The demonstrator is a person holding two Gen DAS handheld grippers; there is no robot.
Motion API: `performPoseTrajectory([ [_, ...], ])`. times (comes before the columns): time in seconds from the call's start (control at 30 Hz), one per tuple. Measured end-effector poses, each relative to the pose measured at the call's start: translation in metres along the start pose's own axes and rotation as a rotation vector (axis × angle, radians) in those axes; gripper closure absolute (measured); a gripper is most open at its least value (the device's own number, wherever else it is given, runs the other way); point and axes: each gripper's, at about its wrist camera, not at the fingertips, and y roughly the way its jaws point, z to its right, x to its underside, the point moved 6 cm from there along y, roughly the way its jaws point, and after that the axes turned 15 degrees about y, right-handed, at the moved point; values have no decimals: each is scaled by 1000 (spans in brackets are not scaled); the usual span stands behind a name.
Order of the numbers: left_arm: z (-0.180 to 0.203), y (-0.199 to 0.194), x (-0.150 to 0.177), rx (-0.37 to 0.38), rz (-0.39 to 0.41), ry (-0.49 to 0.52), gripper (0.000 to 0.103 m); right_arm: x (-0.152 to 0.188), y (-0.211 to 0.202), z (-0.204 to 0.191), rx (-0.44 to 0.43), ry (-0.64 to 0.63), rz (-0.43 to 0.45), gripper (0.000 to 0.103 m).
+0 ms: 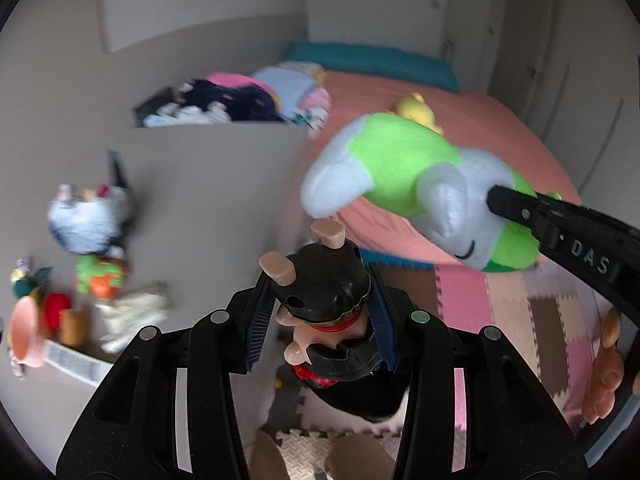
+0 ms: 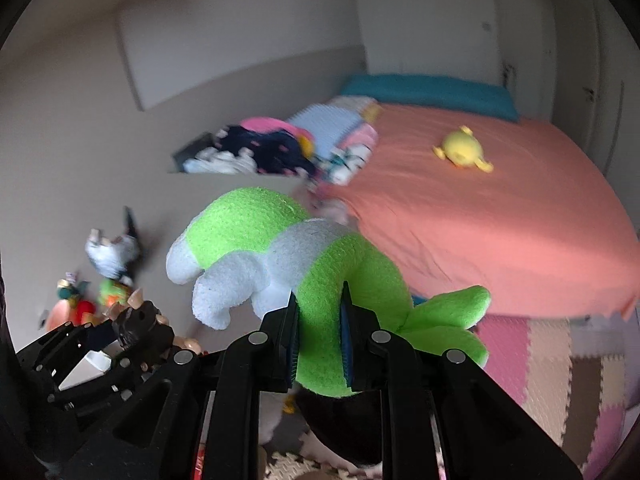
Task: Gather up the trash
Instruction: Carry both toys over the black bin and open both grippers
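Observation:
My left gripper [image 1: 320, 312] is shut on a black plastic toy figure with tan horns [image 1: 326, 292], held up in the air. It also shows at the lower left of the right wrist view [image 2: 140, 326]. My right gripper [image 2: 318, 336] is shut on a green and white plush toy [image 2: 280, 248], clamped around its green neck. In the left wrist view the plush [image 1: 404, 176] hangs at the right, with the right gripper's fingers [image 1: 520, 208] on it.
A bed with a salmon sheet [image 2: 500, 216] holds a yellow plush [image 2: 462, 152]. A heap of clothes [image 2: 280, 148] lies behind a beige panel [image 1: 216, 184]. Several toys [image 1: 92, 240] lie at the left. Coloured foam floor mats [image 1: 520, 300] lie at the lower right.

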Motion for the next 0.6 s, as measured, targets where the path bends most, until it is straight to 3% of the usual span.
performPoseTrajectory([
  [0.13, 29, 36, 10, 46, -73, 36, 59, 5, 28, 31, 46, 59, -68, 80],
  [0.17, 34, 43, 12, 61, -89, 38, 58, 7, 36, 36, 55, 66, -87, 65],
  [0.2, 40, 52, 15, 80, -111, 46, 40, 6, 44, 42, 72, 80, -98, 41],
  [0.23, 39, 59, 16, 75, -119, 48, 19, 5, 47, 48, 82, 95, -90, 32],
  [0.27, 39, 61, 16, 56, -107, 53, 5, 3, 49, 53, 101, 116, -72, 18],
  [0.33, 37, 66, 18, 9, -103, 68, 5, 0, 52, 62, 126, 144, -43, 16],
  [0.6, 23, 76, 21, 8, -132, 41, 5, 3, 65, 62, 102, 117, -69, 9],
])
